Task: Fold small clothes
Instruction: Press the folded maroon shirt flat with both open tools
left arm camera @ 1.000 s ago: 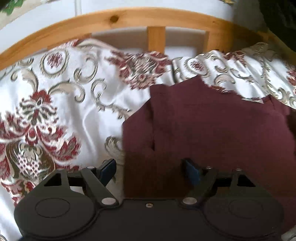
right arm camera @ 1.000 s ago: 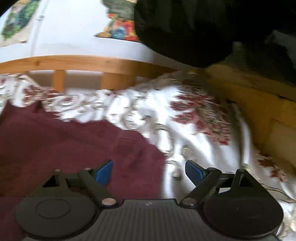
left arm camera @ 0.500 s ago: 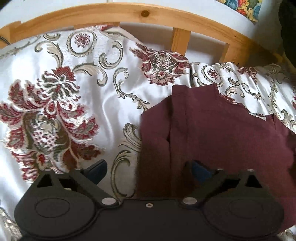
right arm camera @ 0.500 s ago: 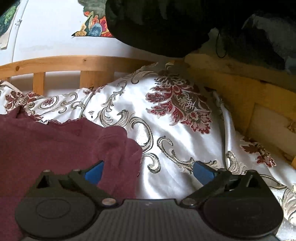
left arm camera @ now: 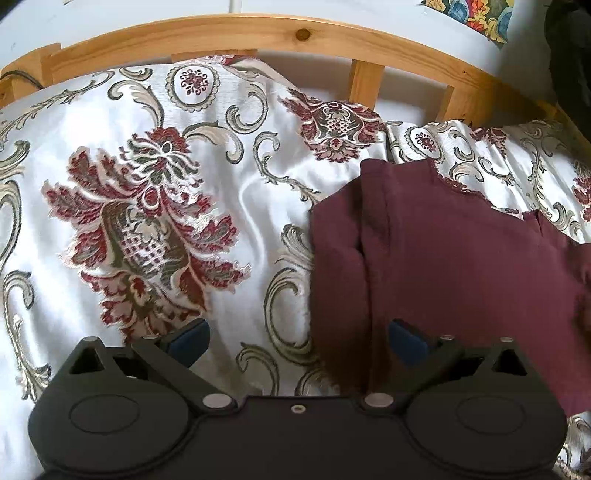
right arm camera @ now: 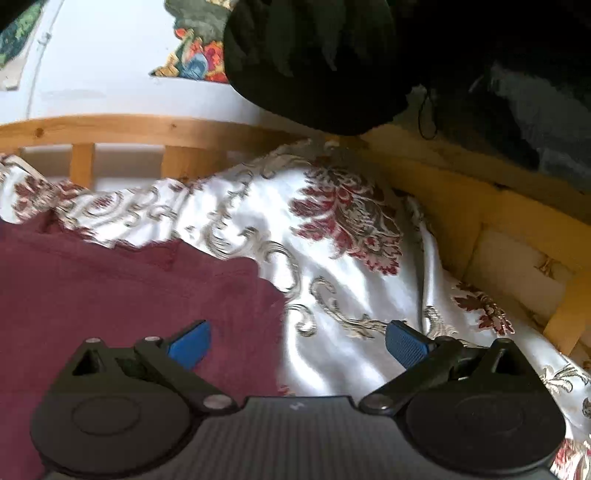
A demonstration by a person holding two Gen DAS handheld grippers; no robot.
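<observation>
Both grippers, left (left arm camera: 298,339) & right (right arm camera: 297,341), jaws just opened wide, nothing gripped, over maroon garment (left arm camera: 461,258) edges on patterned bedspread (left arm camera: 147,221).

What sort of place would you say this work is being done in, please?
Probably a bedroom: a maroon garment lies on a satin floral bedspread, inside a slatted pine bed frame against a white wall.
</observation>
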